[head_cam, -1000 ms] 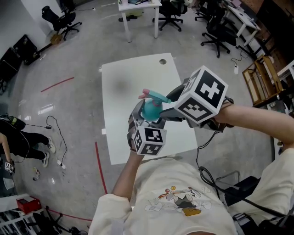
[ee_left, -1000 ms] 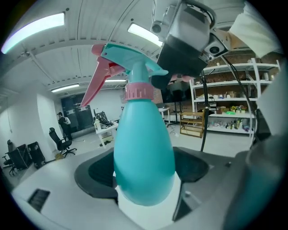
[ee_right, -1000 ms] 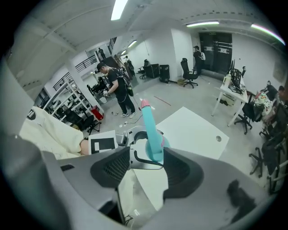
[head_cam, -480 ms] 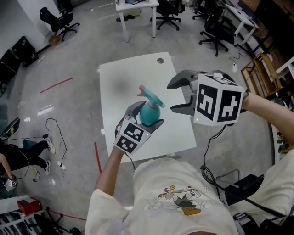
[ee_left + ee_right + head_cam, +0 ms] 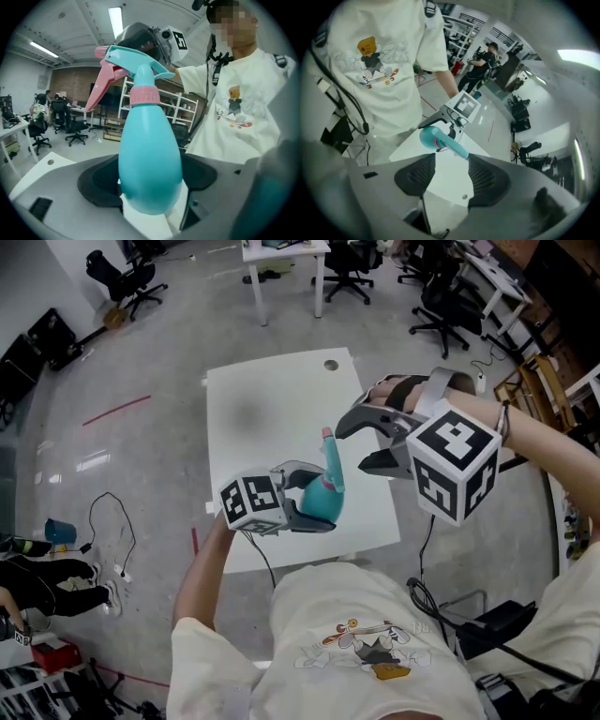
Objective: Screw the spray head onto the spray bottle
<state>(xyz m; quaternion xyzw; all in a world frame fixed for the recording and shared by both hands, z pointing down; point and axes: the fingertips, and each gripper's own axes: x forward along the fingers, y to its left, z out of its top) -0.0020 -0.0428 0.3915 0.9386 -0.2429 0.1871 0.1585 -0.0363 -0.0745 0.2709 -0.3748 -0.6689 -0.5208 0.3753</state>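
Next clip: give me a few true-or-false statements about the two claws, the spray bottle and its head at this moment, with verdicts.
1. The left claw is shut on the spray bottle. True.
2. The right claw grips the spray head. False: its jaws stand apart and empty, clear of the bottle.
3. The spray head sits on the bottle's neck. True.
4. The bottle stands on the white table. False: the left claw holds it tilted above the table.

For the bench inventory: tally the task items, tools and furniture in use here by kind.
spray bottle: 1
spray head: 1
grippers: 2 (left gripper, right gripper)
table: 1
Total: 5
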